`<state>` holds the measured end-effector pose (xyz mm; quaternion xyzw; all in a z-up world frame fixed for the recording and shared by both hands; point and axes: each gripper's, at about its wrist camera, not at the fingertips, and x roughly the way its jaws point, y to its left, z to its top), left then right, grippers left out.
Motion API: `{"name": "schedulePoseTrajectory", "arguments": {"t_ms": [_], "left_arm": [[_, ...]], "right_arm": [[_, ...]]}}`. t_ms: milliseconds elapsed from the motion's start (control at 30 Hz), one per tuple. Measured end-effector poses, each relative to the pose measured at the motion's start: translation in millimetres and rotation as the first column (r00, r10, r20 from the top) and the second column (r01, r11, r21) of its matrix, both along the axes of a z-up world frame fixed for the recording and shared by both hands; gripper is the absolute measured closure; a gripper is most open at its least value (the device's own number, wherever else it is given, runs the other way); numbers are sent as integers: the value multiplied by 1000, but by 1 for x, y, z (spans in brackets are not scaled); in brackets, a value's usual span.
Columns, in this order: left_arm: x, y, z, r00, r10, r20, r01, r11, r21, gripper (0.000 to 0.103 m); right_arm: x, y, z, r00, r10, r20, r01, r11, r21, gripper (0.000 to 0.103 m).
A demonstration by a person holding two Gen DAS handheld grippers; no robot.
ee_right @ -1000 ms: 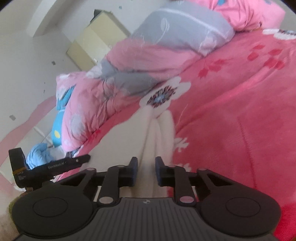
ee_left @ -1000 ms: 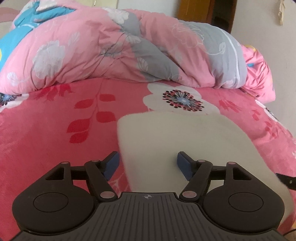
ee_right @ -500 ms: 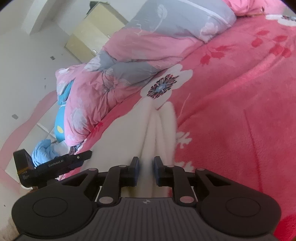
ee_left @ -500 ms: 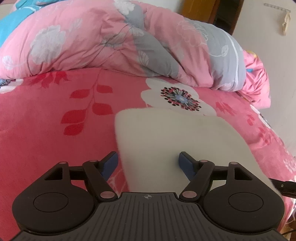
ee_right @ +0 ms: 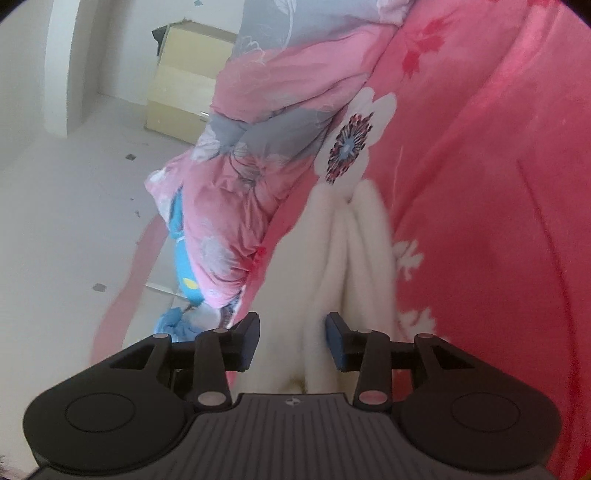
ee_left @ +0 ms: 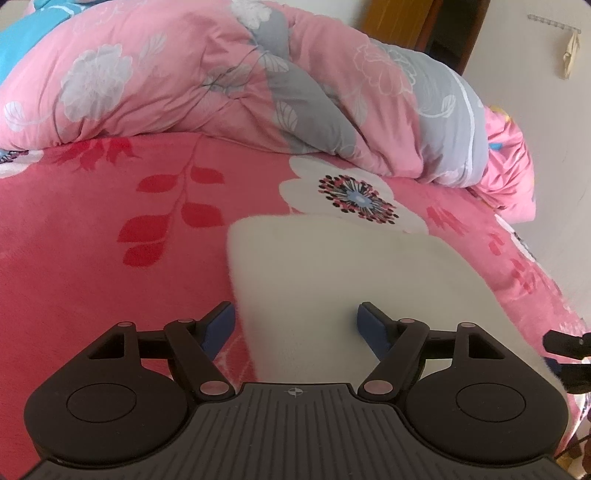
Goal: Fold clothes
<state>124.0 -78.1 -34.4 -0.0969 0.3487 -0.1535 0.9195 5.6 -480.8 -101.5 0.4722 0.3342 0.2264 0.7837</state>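
A white fluffy garment (ee_left: 332,266) lies folded flat on the pink flowered blanket (ee_left: 92,240). My left gripper (ee_left: 295,314) hovers open over its near left part; one blue pad is past the garment's left edge and the other is over the cloth. In the right wrist view the garment (ee_right: 354,251) shows its stacked folds edge-on. My right gripper (ee_right: 293,325) is opening, with the bunched folds loose between its jaws. A black part of the right gripper (ee_left: 565,343) shows at the left wrist view's right edge.
A rolled pink and grey quilt (ee_left: 258,92) runs along the back of the bed. A wooden door (ee_left: 406,22) stands behind it. Beside the bed are a pale floor, a light wooden cabinet (ee_right: 181,92) and a blue cloth (ee_right: 173,321).
The right gripper's jaws have parted from the garment's fold they were shut on, and its view has rolled. The left gripper has hardly moved and stays open.
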Motion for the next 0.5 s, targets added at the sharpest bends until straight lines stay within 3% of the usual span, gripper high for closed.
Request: {"name": "schedulePoseTrajectory", "arguments": {"t_ms": [267, 367, 500], "left_arm": [[1, 1, -1, 1000, -2, -2, 2, 1000, -9, 28], [1, -1, 0, 1000, -5, -9, 5, 1000, -15, 28], [0, -10, 2, 999, -32, 3, 32, 999, 8, 29]], "right_arm": [[18, 14, 6, 1000, 0, -5, 0, 994, -105, 63], [20, 18, 4, 1000, -14, 3, 14, 991, -130, 77], [12, 22, 4, 998, -44, 37, 49, 986, -162, 82]]}}
